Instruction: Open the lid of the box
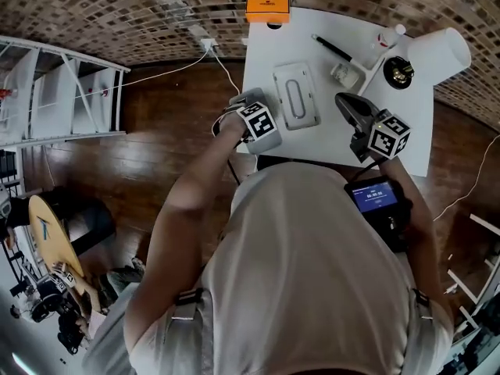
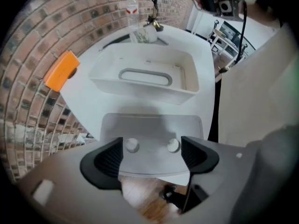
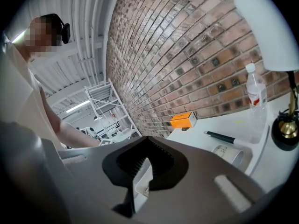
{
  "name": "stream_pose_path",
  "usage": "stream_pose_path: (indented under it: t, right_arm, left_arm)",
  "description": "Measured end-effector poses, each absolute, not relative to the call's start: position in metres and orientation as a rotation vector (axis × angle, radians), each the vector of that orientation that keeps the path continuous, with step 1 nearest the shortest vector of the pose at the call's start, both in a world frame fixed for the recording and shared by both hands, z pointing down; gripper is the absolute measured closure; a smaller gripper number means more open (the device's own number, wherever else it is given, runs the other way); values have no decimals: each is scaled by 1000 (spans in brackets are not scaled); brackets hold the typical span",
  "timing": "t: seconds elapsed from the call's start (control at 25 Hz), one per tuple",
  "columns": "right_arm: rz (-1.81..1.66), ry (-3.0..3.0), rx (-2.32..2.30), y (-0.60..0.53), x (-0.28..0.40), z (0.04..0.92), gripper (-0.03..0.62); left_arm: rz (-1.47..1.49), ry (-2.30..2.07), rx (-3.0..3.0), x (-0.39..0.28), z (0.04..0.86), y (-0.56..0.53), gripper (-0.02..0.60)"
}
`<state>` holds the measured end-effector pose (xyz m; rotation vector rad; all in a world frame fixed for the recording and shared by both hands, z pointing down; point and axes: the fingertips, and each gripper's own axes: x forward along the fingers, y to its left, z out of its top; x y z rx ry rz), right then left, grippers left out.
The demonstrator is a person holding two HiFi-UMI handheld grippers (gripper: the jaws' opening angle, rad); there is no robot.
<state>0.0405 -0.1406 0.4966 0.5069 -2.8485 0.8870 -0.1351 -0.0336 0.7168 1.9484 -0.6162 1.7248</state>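
Note:
A white rectangular box (image 1: pixel 295 96) lies flat on the white table (image 1: pixel 406 135), its lid down, with an oval grey handle (image 2: pixel 145 76) in the lid's recess. My left gripper (image 1: pixel 251 109) points down at the table's near left edge, just left of the box. Its jaws (image 2: pixel 152 155) stand open with nothing between the pads; the box (image 2: pixel 145 76) lies beyond them. My right gripper (image 1: pixel 348 104) hovers to the right of the box, roughly level. Its black jaws (image 3: pixel 145 160) meet at the tips, shut and empty, with a sliver of the box behind them.
An orange box (image 1: pixel 267 8) sits at the table's far edge by the brick wall. A black pen (image 1: pixel 333 48), a small cup (image 1: pixel 344 74), a lamp with white shade (image 1: pixel 437 53) and a water bottle (image 3: pixel 256 97) stand at the far right. White shelving (image 1: pixel 62 92) stands on the wooden floor, left.

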Motion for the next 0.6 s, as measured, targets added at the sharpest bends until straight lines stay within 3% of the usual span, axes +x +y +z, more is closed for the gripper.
stream_pose_path:
  t: [0.04,0.12,0.28,0.48,0.6]
  right_arm:
    - [876,-2850,499,-141,38,497,592]
    - [863,-2853,485,-142,32,499,592]
    - [841,-2863,448,-140,18,498,592]
    - [765,-2892,360,-133,-6,482,592]
    - [732,-2907,303,-126,-19,474,594]
  left_arm:
    - [1658,-703,1992,-137,704,-39,203]
    - [1452,-932,2088,-141,670,-51,351]
    - [1016,-1376,2226,-157,587,-60,577]
    - [371,-1586,2345,-158,484,-58,580]
    - [169,-1628,2356,-160,448,-58,581]
